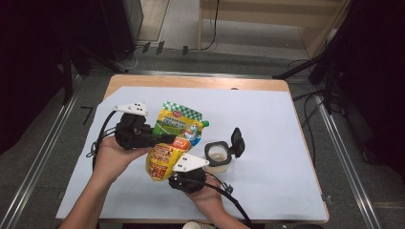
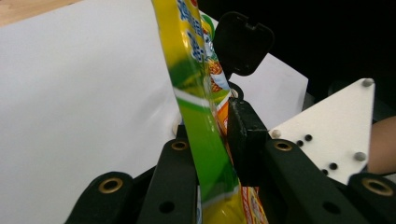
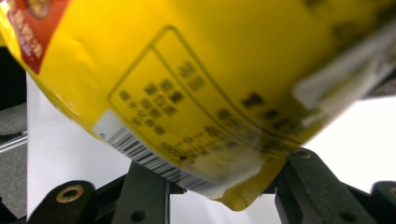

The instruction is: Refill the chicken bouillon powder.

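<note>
Pouch [image 1: 174, 138] is pinched mid-body by left gripper [image 1: 165, 139], held level. Its bottom corner is clamped by right gripper [image 1: 188, 177] from below; those pads are hidden behind it.

A wooden table [image 1: 200, 82] is covered by a large white sheet of paper [image 1: 267, 124]. It stands on grey floor [image 1: 43, 143], with metal rails [image 1: 344, 148] along both sides and black cables [image 1: 138, 50] lying beyond its far edge.
</note>
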A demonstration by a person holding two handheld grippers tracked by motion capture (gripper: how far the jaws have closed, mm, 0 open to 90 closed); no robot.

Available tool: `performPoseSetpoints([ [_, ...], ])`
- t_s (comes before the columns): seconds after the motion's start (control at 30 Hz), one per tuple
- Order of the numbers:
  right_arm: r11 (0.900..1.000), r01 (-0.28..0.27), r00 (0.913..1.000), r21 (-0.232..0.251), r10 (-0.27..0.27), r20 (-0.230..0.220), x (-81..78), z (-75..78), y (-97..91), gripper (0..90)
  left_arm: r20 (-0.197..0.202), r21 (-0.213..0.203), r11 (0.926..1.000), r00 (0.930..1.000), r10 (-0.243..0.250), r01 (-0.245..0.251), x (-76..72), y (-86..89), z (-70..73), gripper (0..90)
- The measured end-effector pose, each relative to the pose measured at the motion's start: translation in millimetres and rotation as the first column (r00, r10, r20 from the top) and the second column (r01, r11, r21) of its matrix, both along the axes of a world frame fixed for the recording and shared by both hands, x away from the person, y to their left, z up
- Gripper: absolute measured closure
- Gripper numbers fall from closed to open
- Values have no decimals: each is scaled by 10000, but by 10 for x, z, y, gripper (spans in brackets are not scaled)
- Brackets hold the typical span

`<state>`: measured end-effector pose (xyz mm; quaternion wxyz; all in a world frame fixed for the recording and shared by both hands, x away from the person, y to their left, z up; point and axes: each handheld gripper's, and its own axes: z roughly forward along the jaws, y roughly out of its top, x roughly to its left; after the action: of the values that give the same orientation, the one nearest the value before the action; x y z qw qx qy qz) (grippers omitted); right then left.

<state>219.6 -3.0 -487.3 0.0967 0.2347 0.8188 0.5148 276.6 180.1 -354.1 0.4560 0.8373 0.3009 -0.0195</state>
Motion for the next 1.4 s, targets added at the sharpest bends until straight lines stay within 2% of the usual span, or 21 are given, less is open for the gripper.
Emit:
performPoseSetpoints([
  [0.23,9998,-195,9998,59,195,-65,-63,50,4,640,-8,250,9996,9999,-151,152,5,-126,-69,776],
  [0.43,10000,-59,9998,-58,58,-199,-96,59,-13,636,-255,163,9993,9992,-323,328,32,-172,-107,779],
  [0.77,9998,-197,9994,26,197,-301,-164,116,-39,613,-290,182,9985,9983,-507,512,49,-293,-150,761],
  [1.23,9999,-147,9989,46,149,-436,-254,157,-46,595,-719,162,9964,9941,-814,827,88,-385,-173,758],
  [1.4,9994,-236,9979,236,250,-600,-274,174,-51,589,-939,152,9975,9933,-667,684,100,-418,-168,736],
])
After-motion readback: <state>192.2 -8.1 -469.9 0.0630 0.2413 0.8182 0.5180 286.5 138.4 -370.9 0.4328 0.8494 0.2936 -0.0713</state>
